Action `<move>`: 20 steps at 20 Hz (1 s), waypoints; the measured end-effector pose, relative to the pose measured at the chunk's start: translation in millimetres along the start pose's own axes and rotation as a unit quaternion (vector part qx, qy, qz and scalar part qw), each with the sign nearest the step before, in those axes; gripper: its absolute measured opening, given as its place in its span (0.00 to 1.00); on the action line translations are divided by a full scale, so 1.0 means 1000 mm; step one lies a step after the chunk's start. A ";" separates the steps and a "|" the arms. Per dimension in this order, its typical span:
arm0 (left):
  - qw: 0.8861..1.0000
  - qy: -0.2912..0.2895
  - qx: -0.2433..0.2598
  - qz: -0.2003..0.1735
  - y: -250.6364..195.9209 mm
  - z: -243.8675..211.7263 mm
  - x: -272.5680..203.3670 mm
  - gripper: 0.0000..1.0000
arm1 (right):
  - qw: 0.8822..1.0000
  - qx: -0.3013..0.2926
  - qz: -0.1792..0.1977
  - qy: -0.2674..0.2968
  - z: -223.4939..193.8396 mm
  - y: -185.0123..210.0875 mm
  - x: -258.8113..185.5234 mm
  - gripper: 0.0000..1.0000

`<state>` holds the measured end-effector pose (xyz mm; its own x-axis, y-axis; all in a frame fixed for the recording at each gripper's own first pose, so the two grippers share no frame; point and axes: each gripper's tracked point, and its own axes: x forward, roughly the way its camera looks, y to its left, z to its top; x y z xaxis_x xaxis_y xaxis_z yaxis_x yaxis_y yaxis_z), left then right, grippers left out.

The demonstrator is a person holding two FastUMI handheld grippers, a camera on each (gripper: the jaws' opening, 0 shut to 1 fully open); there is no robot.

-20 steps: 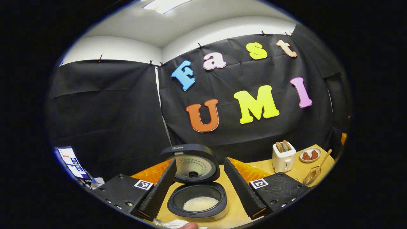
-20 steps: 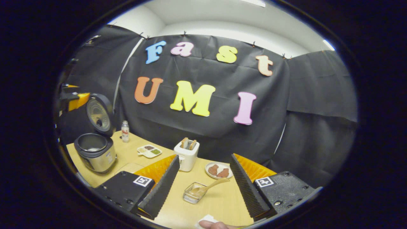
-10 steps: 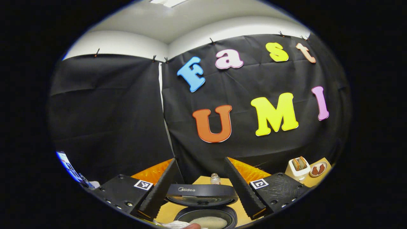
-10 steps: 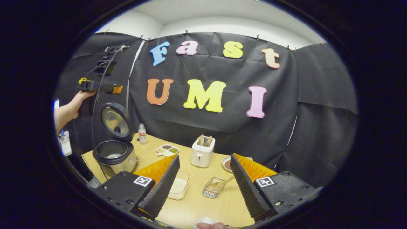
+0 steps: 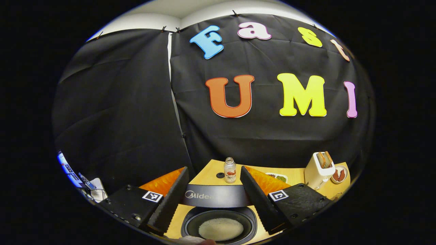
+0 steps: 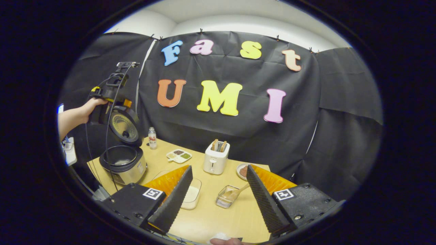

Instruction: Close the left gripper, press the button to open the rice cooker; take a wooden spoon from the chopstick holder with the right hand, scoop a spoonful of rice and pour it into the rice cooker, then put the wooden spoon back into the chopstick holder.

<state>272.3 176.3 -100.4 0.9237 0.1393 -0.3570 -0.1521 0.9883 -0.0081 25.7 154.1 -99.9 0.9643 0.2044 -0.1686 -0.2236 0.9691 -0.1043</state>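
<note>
The rice cooker [image 6: 124, 165] stands open at the table's left end with its lid [image 6: 124, 124] upright. A hand [image 6: 89, 104] holds my left gripper [image 6: 114, 98] behind the lid's top edge. In the left gripper view, the left gripper [image 5: 214, 169] is open, and the lid's rim [image 5: 214, 196] lies across the gap between its fingers; whether they touch it I cannot tell. Below the rim sits the pot with white rice [image 5: 220, 228]. My right gripper [image 6: 219, 167] is open and holds nothing. The wooden spoon [image 6: 235, 193] leans in the clear chopstick holder [image 6: 224, 201] ahead of it.
A clear rice container [image 6: 192, 197] sits beside the right gripper's left finger. A white toaster [image 6: 215, 158], a plate [image 6: 242, 170], a sauce dish [image 6: 179, 156] and a small bottle [image 6: 152, 137] stand along the back of the wooden table [image 6: 218, 221].
The left gripper has come down from above the cooker to the lid's top edge, and its view now looks down into the pot. The right gripper has barely moved.
</note>
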 end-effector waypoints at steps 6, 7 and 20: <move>1.000 -0.026 -0.002 -0.007 -0.005 -0.046 -0.044 0.99 | 1.000 -0.004 0.011 0.024 -0.014 0.004 0.001 1.00; 1.000 -0.011 -0.001 -0.012 -0.010 -0.070 -0.048 0.99 | 1.000 -0.005 0.012 0.027 -0.016 0.004 0.001 1.00; 0.999 0.032 -0.028 -0.007 -0.023 -0.228 -0.061 0.99 | 0.996 -0.040 0.027 0.078 -0.057 0.008 0.000 1.00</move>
<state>139.7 131.1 -291.5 0.9014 0.1196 -0.4161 -0.1611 0.9847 -0.0659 15.7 154.2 -156.3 0.9181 0.2269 -0.3250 -0.2918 0.9418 -0.1668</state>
